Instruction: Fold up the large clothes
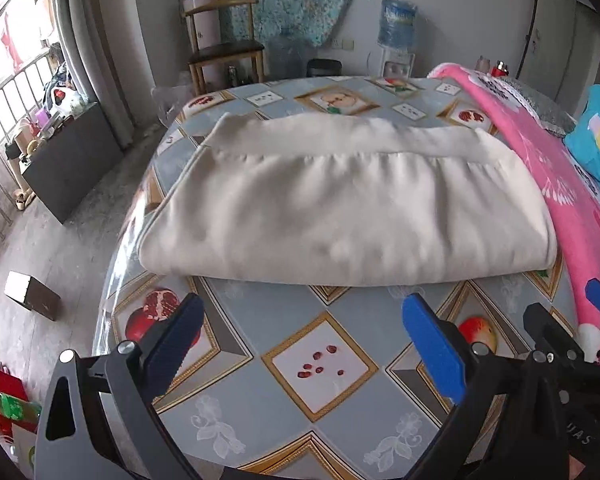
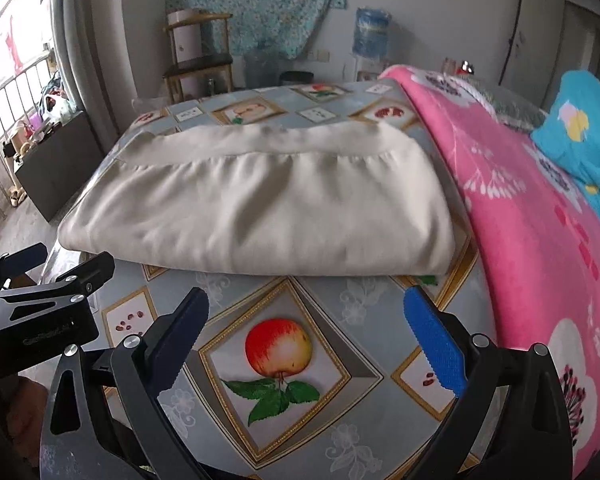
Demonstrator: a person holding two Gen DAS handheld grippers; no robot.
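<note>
A cream garment [image 1: 340, 204] lies folded into a thick rectangle on the table [image 1: 260, 408], its banded hem along the far side. It also shows in the right wrist view [image 2: 260, 208]. My left gripper [image 1: 300, 344] is open and empty, held over the tablecloth just short of the garment's near edge. My right gripper [image 2: 308, 340] is open and empty too, a little short of the same edge. The right gripper's frame shows at the right of the left wrist view [image 1: 560, 340]. The left gripper's body shows at the left of the right wrist view [image 2: 28, 304].
A pink flowered blanket [image 2: 520, 208] and a blue printed cloth [image 2: 580, 136] lie along the table's right side. Beyond the table stand a wooden chair [image 1: 224, 44], a water dispenser [image 1: 396, 36] and a dark cabinet [image 1: 72, 160]. The table's left edge drops to the floor [image 1: 52, 248].
</note>
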